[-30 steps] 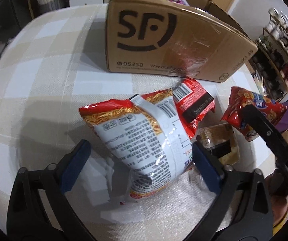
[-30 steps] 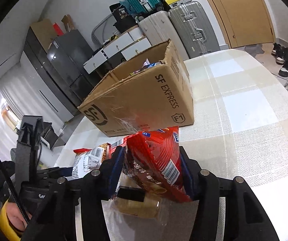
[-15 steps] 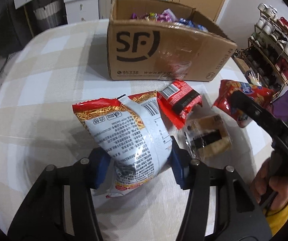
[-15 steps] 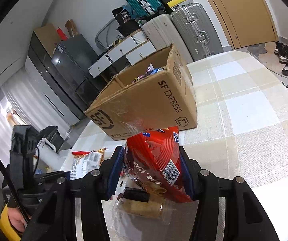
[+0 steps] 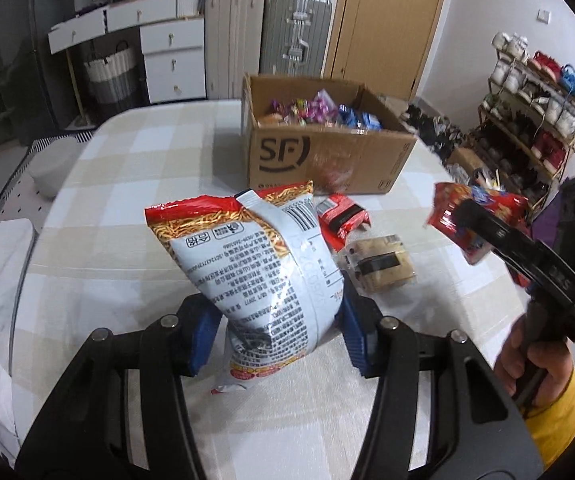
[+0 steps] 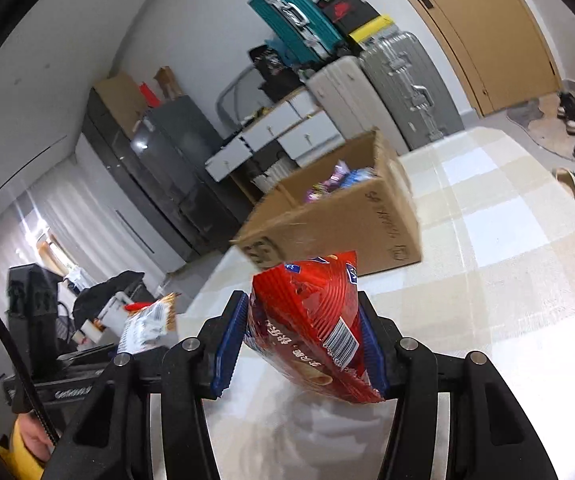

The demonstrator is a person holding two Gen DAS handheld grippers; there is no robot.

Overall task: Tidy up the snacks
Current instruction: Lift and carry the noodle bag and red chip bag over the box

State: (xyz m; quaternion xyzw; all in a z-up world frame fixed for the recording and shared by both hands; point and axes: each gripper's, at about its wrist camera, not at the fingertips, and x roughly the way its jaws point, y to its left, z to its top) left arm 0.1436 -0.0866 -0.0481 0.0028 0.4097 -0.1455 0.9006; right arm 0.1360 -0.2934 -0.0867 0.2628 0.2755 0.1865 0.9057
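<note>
Since the earlier frame my left gripper (image 5: 277,330) jaws closed onto the noodle bag (image 5: 255,264) and lifted it. Cardboard box (image 5: 319,160) sits beyond on the worktop (image 5: 127,200). Right gripper (image 6: 299,344) jaws clench the red snack pack (image 6: 311,320).

Black "SF" logo on the near wall of the cardboard box (image 5: 327,160)
</note>
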